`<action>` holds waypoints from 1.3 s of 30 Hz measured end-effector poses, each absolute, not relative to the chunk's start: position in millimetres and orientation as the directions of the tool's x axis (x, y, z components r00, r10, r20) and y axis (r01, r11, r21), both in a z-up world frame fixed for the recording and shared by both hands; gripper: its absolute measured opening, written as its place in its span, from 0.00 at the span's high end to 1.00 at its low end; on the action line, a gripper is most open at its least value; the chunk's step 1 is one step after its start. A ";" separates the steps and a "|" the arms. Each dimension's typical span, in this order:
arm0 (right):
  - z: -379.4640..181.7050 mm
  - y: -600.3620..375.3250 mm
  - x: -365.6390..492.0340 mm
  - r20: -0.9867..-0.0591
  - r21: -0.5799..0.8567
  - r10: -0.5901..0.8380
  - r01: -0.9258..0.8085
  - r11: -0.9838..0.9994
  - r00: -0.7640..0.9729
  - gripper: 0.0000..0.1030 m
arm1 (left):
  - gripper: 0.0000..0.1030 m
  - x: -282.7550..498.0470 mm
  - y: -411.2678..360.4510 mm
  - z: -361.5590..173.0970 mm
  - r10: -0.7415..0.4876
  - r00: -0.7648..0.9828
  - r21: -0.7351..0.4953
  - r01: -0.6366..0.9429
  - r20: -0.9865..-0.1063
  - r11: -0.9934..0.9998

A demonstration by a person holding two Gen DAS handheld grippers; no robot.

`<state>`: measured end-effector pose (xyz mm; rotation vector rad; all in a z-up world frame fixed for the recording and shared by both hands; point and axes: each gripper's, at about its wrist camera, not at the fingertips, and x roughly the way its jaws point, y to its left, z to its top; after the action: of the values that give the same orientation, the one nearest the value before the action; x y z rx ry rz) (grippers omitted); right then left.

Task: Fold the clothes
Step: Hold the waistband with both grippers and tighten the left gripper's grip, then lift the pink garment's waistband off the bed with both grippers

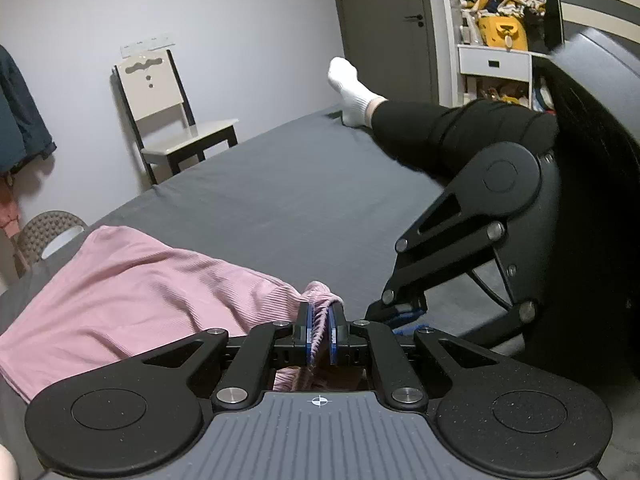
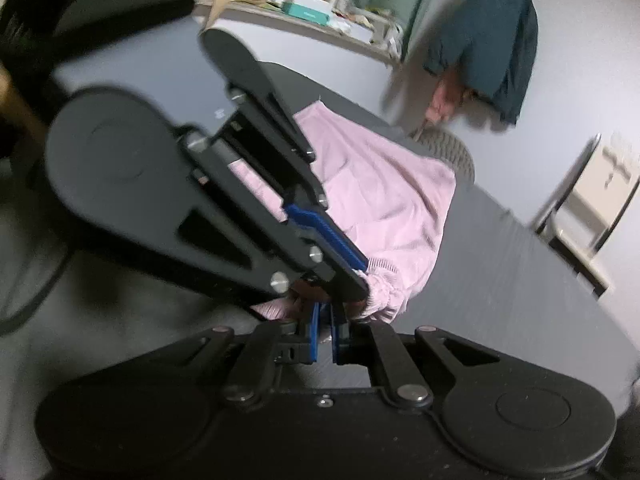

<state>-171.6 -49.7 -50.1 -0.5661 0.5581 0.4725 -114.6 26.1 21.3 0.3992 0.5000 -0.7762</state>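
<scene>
A pink ribbed garment (image 1: 140,292) lies spread on the grey bed, its gathered elastic edge (image 2: 384,286) toward me. My left gripper (image 1: 320,320) is shut on a bunched bit of that edge, and pink cloth shows between its blue pads. In the right wrist view the left gripper (image 2: 362,280) crosses in front and hides part of the garment (image 2: 380,200). My right gripper (image 2: 325,334) sits just behind it with its pads nearly together. In the left wrist view the right gripper (image 1: 400,314) hangs close over the sheet, and no pink cloth shows at its tips.
The grey bed sheet (image 1: 300,200) stretches ahead. A person's black-clad leg (image 1: 440,128) with a white sock rests on the far right of the bed. A chair (image 1: 172,120) stands by the wall, a cluttered shelf (image 1: 500,20) beyond. A dark jacket (image 2: 492,40) hangs on the wall.
</scene>
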 end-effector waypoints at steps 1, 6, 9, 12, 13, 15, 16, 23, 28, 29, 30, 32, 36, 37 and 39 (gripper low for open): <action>-51.0 -46.1 -174.8 -0.593 -0.397 0.266 -0.563 0.725 0.760 0.94 | 0.93 -112.2 27.6 22.3 -0.567 0.604 0.136 0.742 -0.561 0.656; -50.2 -34.6 -188.8 -0.524 -0.503 0.287 -0.563 0.656 0.802 0.96 | 0.93 -106.2 31.7 23.1 -0.575 0.609 0.101 0.730 -0.547 0.676; -53.4 -34.0 -191.4 -0.511 -0.544 0.257 -0.540 0.642 0.820 0.96 | 0.93 -102.8 33.5 23.5 -0.577 0.609 0.086 0.725 -0.544 0.683; -55.1 -37.4 -193.9 -0.514 -0.557 0.235 -0.529 0.640 0.825 0.95 | 0.93 -100.5 34.5 22.5 -0.579 0.607 0.078 0.723 -0.544 0.686; -54.3 -39.5 -196.5 -0.517 -0.553 0.241 -0.536 0.638 0.821 0.94 | 0.93 -100.2 34.2 22.2 -0.578 0.606 0.076 0.723 -0.546 0.687; -50.6 -42.7 -202.8 -0.518 -0.547 0.251 -0.543 0.637 0.817 0.90 | 0.93 -98.7 34.2 21.3 -0.576 0.606 0.072 0.720 -0.549 0.690; -47.6 -43.7 -206.4 -0.517 -0.544 0.255 -0.543 0.639 0.817 0.86 | 0.93 -97.6 34.3 20.9 -0.575 0.607 0.069 0.718 -0.549 0.692; -38.6 -59.4 -175.4 -0.681 -0.210 0.248 -0.507 0.836 0.690 0.84 | 0.93 -93.9 35.4 21.1 -0.572 0.612 0.055 0.708 -0.546 0.704; -37.6 -74.2 -158.8 -0.717 0.023 0.324 -0.443 0.896 0.617 0.84 | 0.93 -93.5 34.4 19.3 -0.572 0.610 0.057 0.709 -0.548 0.702; -37.3 -76.4 -157.8 -0.720 0.058 0.339 -0.433 0.899 0.606 0.84 | 0.93 -93.1 34.0 19.0 -0.573 0.609 0.056 0.710 -0.549 0.702; -37.1 -78.6 -156.8 -0.721 0.093 0.353 -0.423 0.902 0.596 0.84 | 0.93 -92.7 33.6 18.7 -0.574 0.608 0.055 0.711 -0.549 0.701; -39.1 -81.1 -154.4 -0.721 0.133 0.365 -0.401 0.907 0.588 0.84 | 0.93 -92.5 33.3 18.7 -0.575 0.606 0.052 0.712 -0.550 0.700; -44.9 -91.5 -141.7 -0.717 0.255 0.413 -0.341 0.905 0.561 0.85 | 0.93 -93.0 33.1 18.1 -0.577 0.604 0.049 0.713 -0.551 0.699; -46.4 -94.5 -139.4 -0.712 0.285 0.425 -0.324 0.902 0.559 0.88 | 0.93 -93.0 33.2 18.0 -0.577 0.604 0.049 0.713 -0.550 0.700; -47.7 -97.1 -126.6 -0.707 0.301 0.434 -0.318 0.899 0.558 0.91 | 0.93 -92.9 33.5 17.7 -0.577 0.604 0.047 0.712 -0.550 0.701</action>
<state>-126.6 -97.1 -47.7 0.1442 0.8727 0.4448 -92.9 33.5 17.7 0.2738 0.5334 -0.7561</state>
